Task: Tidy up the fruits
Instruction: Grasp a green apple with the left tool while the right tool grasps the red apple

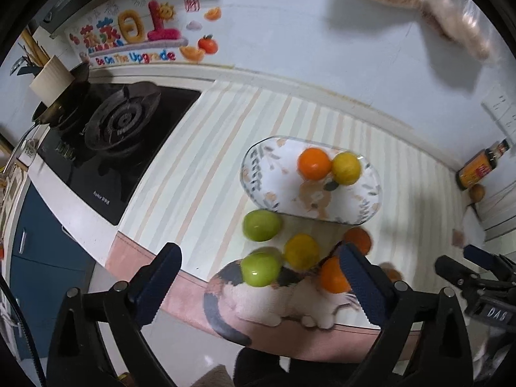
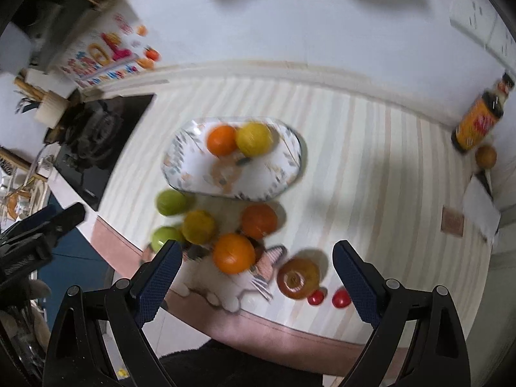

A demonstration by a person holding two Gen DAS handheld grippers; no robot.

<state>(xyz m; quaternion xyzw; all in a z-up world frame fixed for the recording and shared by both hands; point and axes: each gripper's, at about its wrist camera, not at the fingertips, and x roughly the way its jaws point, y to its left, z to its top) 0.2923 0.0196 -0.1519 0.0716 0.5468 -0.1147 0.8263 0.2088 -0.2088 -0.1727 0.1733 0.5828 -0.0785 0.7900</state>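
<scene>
An oval patterned plate [image 1: 258, 174] [image 2: 180, 167] on the striped counter holds an orange [image 1: 314, 163] [image 2: 221, 140] and a yellow fruit [image 1: 346, 168] [image 2: 254, 139]. In front of it lie two green fruits [image 1: 262, 225] [image 1: 260, 270], a yellow fruit [image 1: 301, 251] [image 2: 198, 226] and two oranges [image 2: 259, 220] [image 2: 233, 253]. A brownish round fruit [image 2: 298, 278] and two small red tomatoes [image 2: 341, 298] lie near the edge. My left gripper [image 1: 258, 282] is open and empty above the near fruits. My right gripper [image 2: 256, 279] is open and empty.
A black gas stove [image 1: 116, 129] sits at the left with a pot and utensil holder [image 1: 51, 80]. A sauce bottle [image 2: 480, 116] and a small round fruit [image 2: 486, 156] stand at the right back. The counter's front edge [image 2: 290, 325] runs below the grippers.
</scene>
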